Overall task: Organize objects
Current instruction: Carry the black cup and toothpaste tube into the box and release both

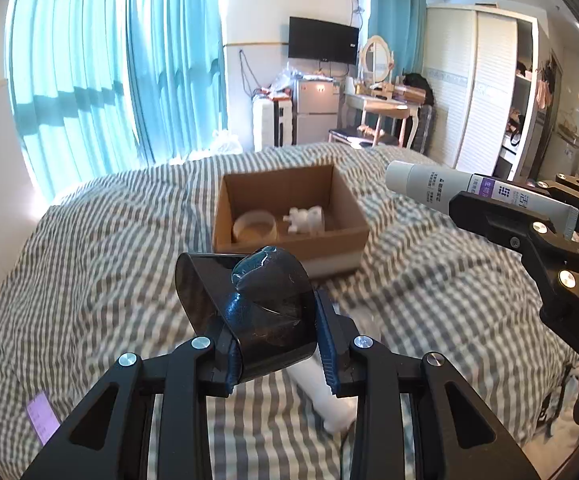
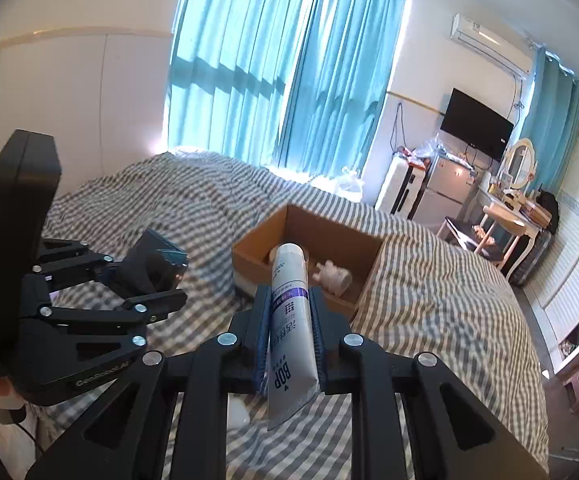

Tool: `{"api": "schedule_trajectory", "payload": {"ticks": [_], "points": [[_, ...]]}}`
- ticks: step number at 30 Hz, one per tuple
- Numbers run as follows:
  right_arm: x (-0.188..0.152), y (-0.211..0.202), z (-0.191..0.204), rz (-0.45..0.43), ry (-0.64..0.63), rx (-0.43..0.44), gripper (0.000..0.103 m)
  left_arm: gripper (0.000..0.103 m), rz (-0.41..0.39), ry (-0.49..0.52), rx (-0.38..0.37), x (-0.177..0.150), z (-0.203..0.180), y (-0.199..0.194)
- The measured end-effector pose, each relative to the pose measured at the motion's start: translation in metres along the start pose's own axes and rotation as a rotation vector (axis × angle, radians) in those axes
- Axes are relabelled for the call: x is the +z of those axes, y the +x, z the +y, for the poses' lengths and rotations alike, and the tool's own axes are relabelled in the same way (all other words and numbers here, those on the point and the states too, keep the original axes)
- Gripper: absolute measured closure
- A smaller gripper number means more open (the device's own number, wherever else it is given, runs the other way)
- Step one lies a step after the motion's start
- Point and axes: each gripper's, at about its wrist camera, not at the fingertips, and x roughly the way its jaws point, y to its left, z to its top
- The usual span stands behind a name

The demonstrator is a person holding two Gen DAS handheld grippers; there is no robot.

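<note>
My left gripper (image 1: 279, 324) is shut on a dark, glossy crumpled packet (image 1: 265, 304) and holds it above the striped bed, short of an open cardboard box (image 1: 289, 216). The box holds a pale ring-shaped dish (image 1: 254, 227) and a white figurine (image 1: 305, 220). My right gripper (image 2: 289, 320) is shut on a white and purple tube (image 2: 289, 320), cap pointing at the box (image 2: 309, 244). The tube (image 1: 473, 192) hangs to the right of the box in the left wrist view. The left gripper and its packet (image 2: 153, 270) show at the left of the right wrist view.
A white tube-like object (image 1: 329, 396) lies on the grey-striped bedcover (image 1: 89, 280) under my left gripper. A purple slip (image 1: 41, 416) lies at the bed's left. Beyond the bed stand a small fridge (image 1: 315, 110), a dressing table (image 1: 381, 104) and a wardrobe (image 1: 481, 92).
</note>
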Motion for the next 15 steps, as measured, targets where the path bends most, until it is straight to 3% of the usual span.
{"api": "schedule_trajectory", "payload": {"ticks": [6, 15], "points": [[0.028, 0.006, -0.021, -0.027, 0.013, -0.009, 0.085, 0.071, -0.035, 0.008, -0.003, 0.044, 0.007, 0.013], [0.063, 0.074, -0.061, 0.013, 0.06, 0.003, 0.085, 0.071, -0.009, -0.013, -0.025, 0.097, 0.026, 0.081]]}}
